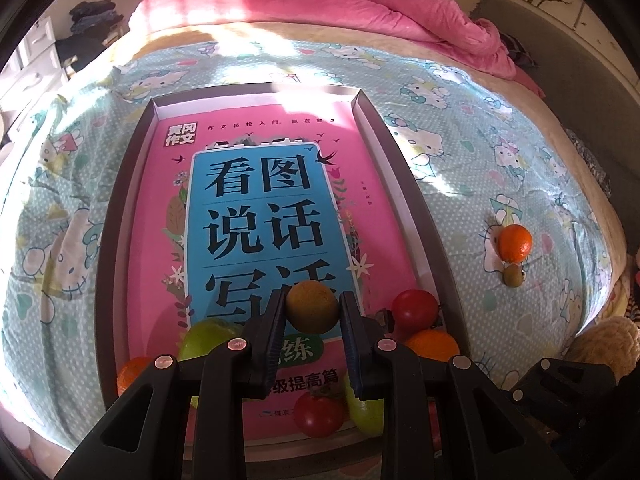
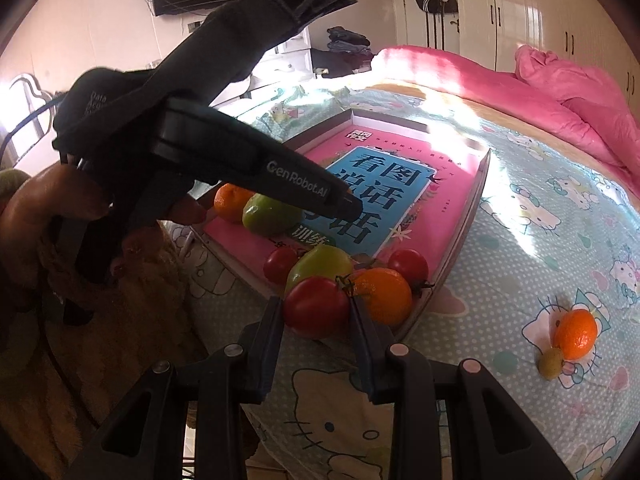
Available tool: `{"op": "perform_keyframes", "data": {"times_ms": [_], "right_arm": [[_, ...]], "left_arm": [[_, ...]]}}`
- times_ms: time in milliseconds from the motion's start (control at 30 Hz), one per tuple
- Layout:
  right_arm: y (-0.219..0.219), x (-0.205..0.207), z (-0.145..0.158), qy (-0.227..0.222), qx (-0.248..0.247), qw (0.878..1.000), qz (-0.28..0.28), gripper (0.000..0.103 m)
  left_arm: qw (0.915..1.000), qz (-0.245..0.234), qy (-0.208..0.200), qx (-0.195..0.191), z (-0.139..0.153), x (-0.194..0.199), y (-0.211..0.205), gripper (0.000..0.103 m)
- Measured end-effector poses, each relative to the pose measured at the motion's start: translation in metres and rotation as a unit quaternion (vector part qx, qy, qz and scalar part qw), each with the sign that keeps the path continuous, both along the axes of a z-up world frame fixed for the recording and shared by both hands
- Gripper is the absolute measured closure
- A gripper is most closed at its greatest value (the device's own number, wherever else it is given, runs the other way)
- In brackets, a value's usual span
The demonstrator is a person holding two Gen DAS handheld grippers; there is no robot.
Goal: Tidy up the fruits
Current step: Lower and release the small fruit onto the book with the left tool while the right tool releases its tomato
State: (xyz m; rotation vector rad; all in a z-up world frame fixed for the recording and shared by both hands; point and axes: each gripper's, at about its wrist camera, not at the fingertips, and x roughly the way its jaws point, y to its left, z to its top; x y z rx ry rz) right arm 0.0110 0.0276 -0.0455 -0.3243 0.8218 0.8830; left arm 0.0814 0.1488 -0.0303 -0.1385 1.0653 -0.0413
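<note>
Left wrist view: your left gripper (image 1: pixel 312 312) pinches a round brown kiwi (image 1: pixel 312 306) above the pink book (image 1: pixel 256 208) lying in the shallow dark-walled box (image 1: pixel 120 216), with a green pear (image 1: pixel 208 338) to its left and a red tomato (image 1: pixel 414 310) to its right. Right wrist view: your right gripper (image 2: pixel 316 308) clamps a big red tomato (image 2: pixel 316 306) at the box's near corner. Far right, on the cartoon-cat bedsheet (image 2: pixel 520 248), an orange mandarin (image 2: pixel 576 334) touches a small kiwi (image 2: pixel 551 363).

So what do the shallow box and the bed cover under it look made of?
The box looks like rigid cardboard: thin straight walls, dark matte outside, white inside. The bed cover looks like soft woven cloth, probably cotton: matte, wrinkled, printed with cartoon cats.
</note>
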Motion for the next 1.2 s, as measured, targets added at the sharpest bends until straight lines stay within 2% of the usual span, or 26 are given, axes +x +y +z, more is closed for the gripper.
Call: {"op": "perform_keyframes", "data": {"times_ms": [467, 767, 967, 1133, 1200], "right_arm": [[0.001, 0.007, 0.000, -0.044, -0.015, 0.999, -0.012, 0.069], [-0.006, -0.004, -0.002, -0.068, -0.032, 0.997, -0.002, 0.069], [-0.016, 0.001, -0.002, -0.045, -0.016, 0.999, -0.017, 0.065], [-0.017, -0.004, 0.000, -0.046, -0.017, 0.999, -0.013, 0.065], [-0.019, -0.003, 0.001, -0.043, -0.015, 0.999, -0.017, 0.061]], "left_arm": [[0.9998, 0.002, 0.018, -0.001, -0.009, 0.005, -0.001, 0.075], [0.9999, -0.001, 0.017, 0.001, -0.009, 0.005, -0.004, 0.075], [0.9998, 0.002, 0.020, -0.003, -0.010, 0.005, -0.003, 0.075], [0.9997, 0.000, 0.026, -0.005, -0.012, 0.005, -0.004, 0.075], [0.9996, -0.003, 0.028, -0.003, -0.013, 0.006, -0.005, 0.075]]}}
